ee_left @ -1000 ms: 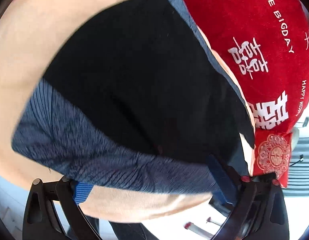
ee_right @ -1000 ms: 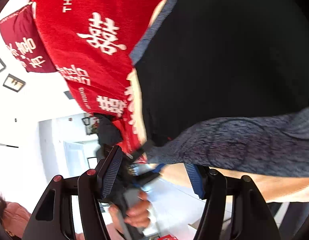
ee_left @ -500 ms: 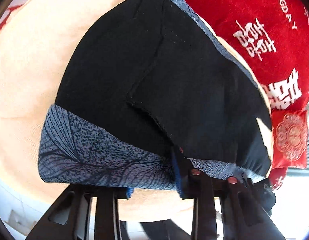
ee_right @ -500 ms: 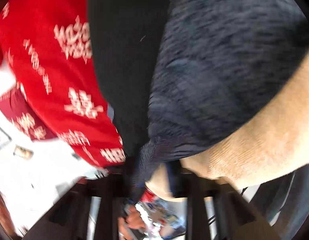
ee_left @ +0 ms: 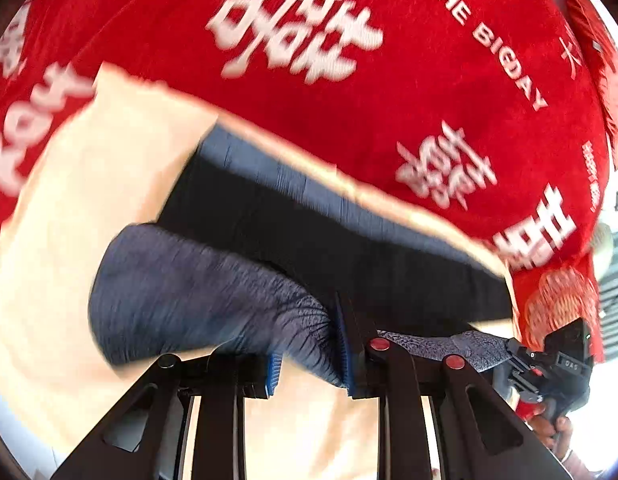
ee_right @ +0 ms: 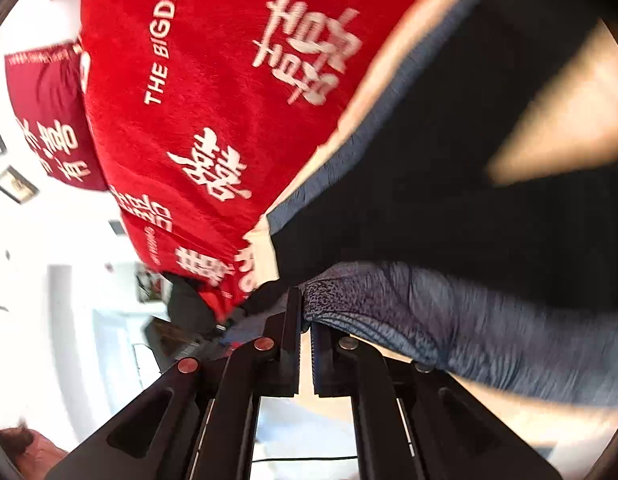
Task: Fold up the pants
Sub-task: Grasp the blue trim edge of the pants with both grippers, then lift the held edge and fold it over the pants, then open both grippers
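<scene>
The black pants with a mottled grey-blue ribbed waistband (ee_left: 213, 292) are spread over a cream-coloured cloth (ee_left: 89, 184), which in turn is laid on a red plush blanket printed with white characters and the words "THE BIGDAY" (ee_left: 389, 92). Directly ahead of the left gripper (ee_left: 309, 354), the grey-blue band is bunched and lifted off the cream cloth, and a gathered fold of it is seen pinched between the blue pads (ee_left: 344, 344); the jaws are closing further on that fold, with only a narrow gap left between them. The black body of the pants is stretched away from this gripper toward the red blanket, where a second grey-blue edge is visible along the far side. In the right wrist view, the same pants (ee_right: 449, 208) are seen filling the right half of the frame, and the right gripper (ee_right: 305, 338) is drawn almost completely together, the corner of the band being clamped at its fingertips (ee_right: 295, 320) while the rest of the band is trailed off to the right. The right gripper's body (ee_left: 557, 360) and part of the hand (ee_left: 553, 428) carrying it are shown at the lower right of the left view. A dark red printed cushion (ee_right: 49, 120) and a small framed picture (ee_right: 17, 186) are visible against a bright white background at the left.
</scene>
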